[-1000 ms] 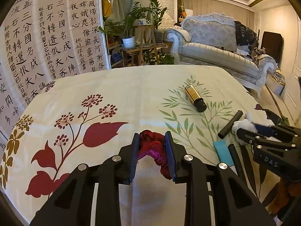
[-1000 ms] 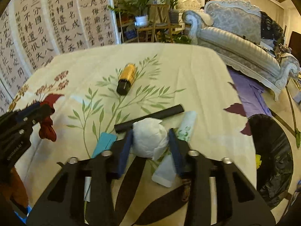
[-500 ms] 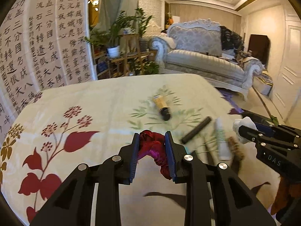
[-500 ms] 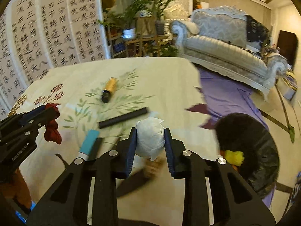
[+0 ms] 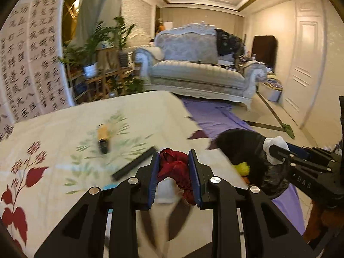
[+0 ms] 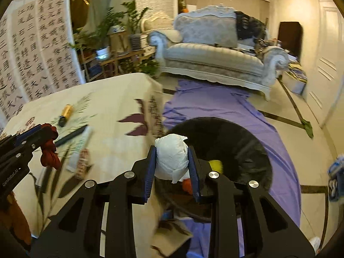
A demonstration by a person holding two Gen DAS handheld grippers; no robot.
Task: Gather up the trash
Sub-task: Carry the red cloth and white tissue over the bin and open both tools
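A pale sofa [image 6: 217, 49] stands at the back of the room, with a purple cloth [image 6: 215, 107] spread on the floor from it toward the camera. To the left is a table [image 5: 64, 129] covered by a cream cloth printed with leaves and red flowers. Beside the table's right edge, on the purple cloth, sits a bin lined with a black bag [image 6: 247, 146]; something yellow and something orange show inside it. The right gripper [image 6: 172, 167] is over the near rim of the bag, its fingers clamped on a white wad of tissue [image 6: 172, 157]. The left gripper [image 5: 175, 176] is above the table's right part, its fingers clamped on a crumpled red rag [image 5: 176, 167]. On the table lie a black stick [image 5: 134, 166], a gold bottle with a black cap [image 5: 102, 137], a pale tube [image 6: 80, 146] and a small patterned wrapper [image 6: 82, 166], all blurred; the stick lies between the bottle and the tube.
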